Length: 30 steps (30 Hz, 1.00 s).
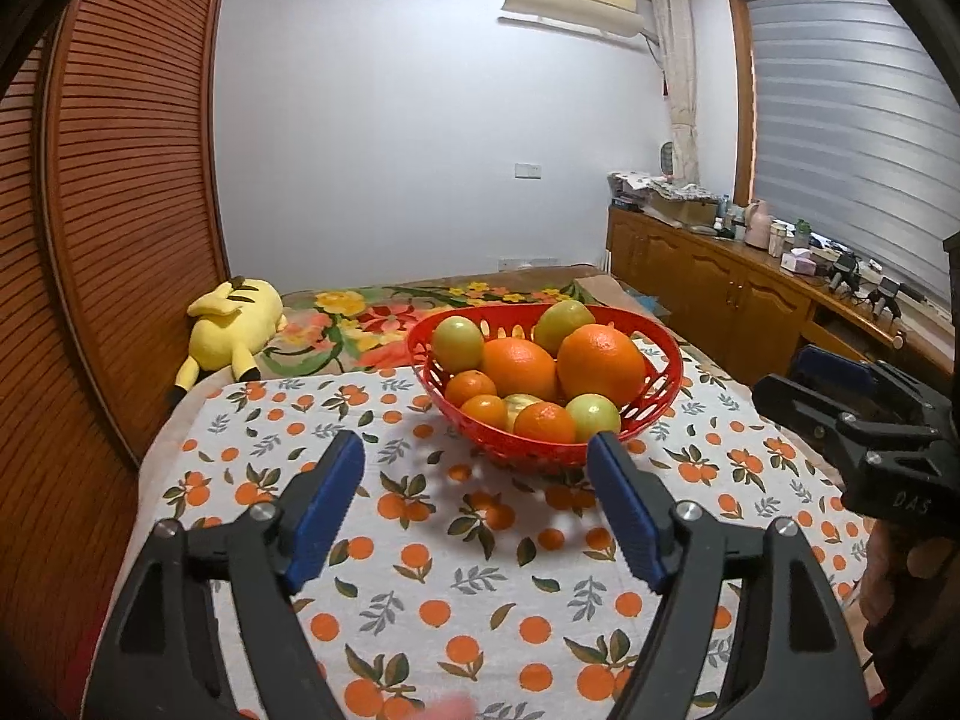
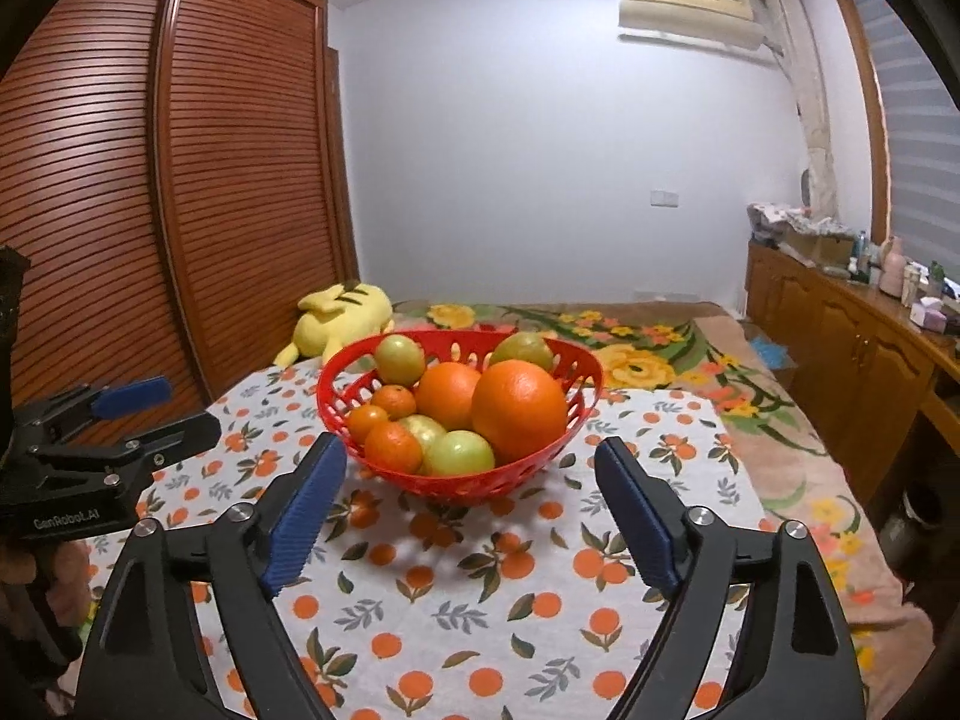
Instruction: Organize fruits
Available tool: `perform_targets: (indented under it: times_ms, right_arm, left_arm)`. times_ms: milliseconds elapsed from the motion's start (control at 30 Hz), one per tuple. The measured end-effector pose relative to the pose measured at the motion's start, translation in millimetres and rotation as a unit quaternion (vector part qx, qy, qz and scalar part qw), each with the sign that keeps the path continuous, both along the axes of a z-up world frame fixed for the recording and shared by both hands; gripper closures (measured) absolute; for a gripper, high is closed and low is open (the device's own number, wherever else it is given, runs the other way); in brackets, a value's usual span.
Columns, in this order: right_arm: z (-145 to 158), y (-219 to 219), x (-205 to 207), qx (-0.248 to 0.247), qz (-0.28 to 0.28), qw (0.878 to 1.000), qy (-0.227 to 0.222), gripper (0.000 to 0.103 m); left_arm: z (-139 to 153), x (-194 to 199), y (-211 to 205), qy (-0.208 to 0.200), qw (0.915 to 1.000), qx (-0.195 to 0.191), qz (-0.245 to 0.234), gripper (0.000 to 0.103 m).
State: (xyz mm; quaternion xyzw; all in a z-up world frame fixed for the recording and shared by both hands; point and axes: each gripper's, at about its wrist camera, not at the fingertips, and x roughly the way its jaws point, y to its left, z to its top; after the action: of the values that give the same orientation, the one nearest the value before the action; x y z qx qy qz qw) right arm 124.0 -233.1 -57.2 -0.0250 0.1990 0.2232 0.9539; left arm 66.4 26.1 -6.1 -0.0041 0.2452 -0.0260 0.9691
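A red slotted basket (image 1: 660,387) (image 2: 576,396) stands on an orange-print cloth (image 1: 456,576) (image 2: 480,588). It holds two large oranges (image 1: 600,363) (image 2: 519,411), several small tangerines (image 1: 543,423) (image 2: 393,447) and several green-yellow fruits (image 1: 457,342) (image 2: 459,453). My left gripper (image 1: 477,450) is open and empty, just short of the basket's near rim. My right gripper (image 2: 471,456) is open and empty, also just short of the basket. Each gripper shows at the edge of the other's view, the right one (image 1: 864,426) and the left one (image 2: 114,420).
A yellow plush toy (image 1: 231,330) (image 2: 342,318) lies behind the cloth on a floral blanket (image 1: 360,324) (image 2: 660,354). A slatted wooden wardrobe (image 1: 108,228) stands at the left. A wooden cabinet with bottles (image 1: 750,276) runs along the right wall.
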Motion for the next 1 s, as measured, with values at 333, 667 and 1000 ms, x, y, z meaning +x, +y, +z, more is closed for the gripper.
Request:
perform_targets:
  times_ms: [333,667,1000]
  right_arm:
    - [-2.6,-0.7,-1.5,-0.003,-0.013,1.0,-0.001,0.014]
    - [-2.2,-2.2,-3.2,-0.003,-0.02,1.0,-0.002,0.013]
    - [-2.4,-2.4,-3.4,-0.003,-0.02,1.0,-0.002,0.013]
  left_arm:
    - [-0.4,-7.4,2.1,0.001,1.0,-0.003,0.006,0.025]
    - [-0.1,-8.2,2.7,0.0,1.0,-0.004,0.008,0.025]
    - [1.8,-9.7,3.0,-0.001,1.0,-0.003,0.007,0.025]
